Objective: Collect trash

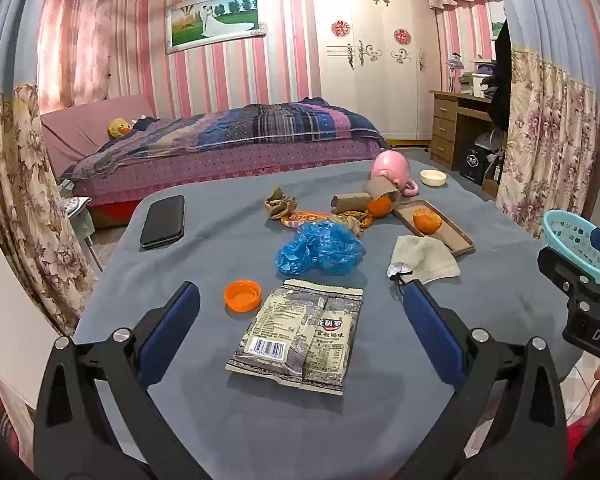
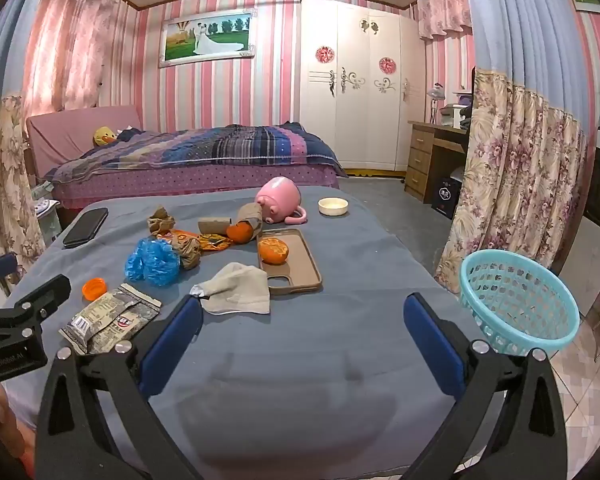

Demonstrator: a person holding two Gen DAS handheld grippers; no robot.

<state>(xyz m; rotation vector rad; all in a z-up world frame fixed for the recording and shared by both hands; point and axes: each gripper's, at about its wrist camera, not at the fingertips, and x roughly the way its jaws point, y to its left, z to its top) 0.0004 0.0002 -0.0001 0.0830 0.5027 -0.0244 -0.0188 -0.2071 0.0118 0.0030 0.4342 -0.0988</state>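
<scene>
While nothing is picked up yet, these lines tell how things stand:

Left gripper: my left gripper [image 1: 300,328] is open as wide as it goes. It holds nothing. It tips down a bit over the table.

Between its fingers: the snack wrapper [image 1: 298,338] lies flat on the blue cloth [image 1: 480,300], right in front of me. My pads do not touch it.

Right gripper: my right gripper [image 2: 302,338] is open wide too and holds nothing. Only bare cloth lies between its fingers.

Next to it: the blue basket [image 2: 518,308] sits at the right edge of the table, just beside my right finger. I think the trash goes in there.

Further out: an orange cap [image 1: 242,295], a blue plastic bag [image 1: 320,249], a grey mask [image 1: 424,258], crumpled brown paper [image 1: 279,205] and a cardboard tube [image 1: 350,201].

Not trash, I think: the black phone [image 1: 163,221], the pink mug [image 1: 392,169], the oranges [image 1: 427,221] on the brown phone case [image 1: 458,240].

How to do it well: I should go low, put one finger on each long side of the wrapper, and squeeze slowly so it bends up and does not slide away.
</scene>
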